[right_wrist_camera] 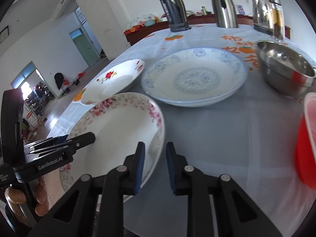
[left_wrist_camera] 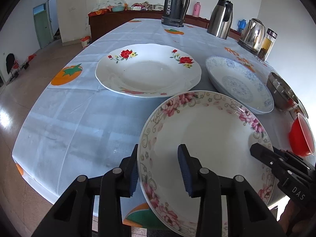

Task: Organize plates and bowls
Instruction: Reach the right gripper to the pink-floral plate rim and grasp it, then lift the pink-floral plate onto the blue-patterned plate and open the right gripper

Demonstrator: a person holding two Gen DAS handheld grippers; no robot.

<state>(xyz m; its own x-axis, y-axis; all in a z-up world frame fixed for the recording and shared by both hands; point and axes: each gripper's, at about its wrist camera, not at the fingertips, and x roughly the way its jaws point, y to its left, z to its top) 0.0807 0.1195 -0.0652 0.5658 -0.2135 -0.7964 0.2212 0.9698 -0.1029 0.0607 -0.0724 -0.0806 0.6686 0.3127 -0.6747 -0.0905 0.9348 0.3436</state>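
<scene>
A pink-flowered plate [left_wrist_camera: 207,138] [right_wrist_camera: 118,134] lies at the table's near edge. My left gripper [left_wrist_camera: 159,148] straddles its left rim. The outer pad sits by the rim and the inner pad stands well apart inside, so the gripper is open. My right gripper [right_wrist_camera: 155,144] is narrowed on the right rim, which spans the gap between its pads. Behind are a red-flowered plate [left_wrist_camera: 148,75] [right_wrist_camera: 116,83] and a blue-patterned plate [left_wrist_camera: 237,83] [right_wrist_camera: 195,79]. To the right are a steel bowl [left_wrist_camera: 282,92] [right_wrist_camera: 286,73] and a red bowl [left_wrist_camera: 300,136] [right_wrist_camera: 306,142].
At the back of the table stand a dark flask [left_wrist_camera: 175,6], a steel jug [left_wrist_camera: 220,17], a kettle [left_wrist_camera: 252,33] and a glass jar [left_wrist_camera: 266,45]. The tablecloth [left_wrist_camera: 69,118] drops off at the left. A hand [right_wrist_camera: 15,197] holds the left gripper.
</scene>
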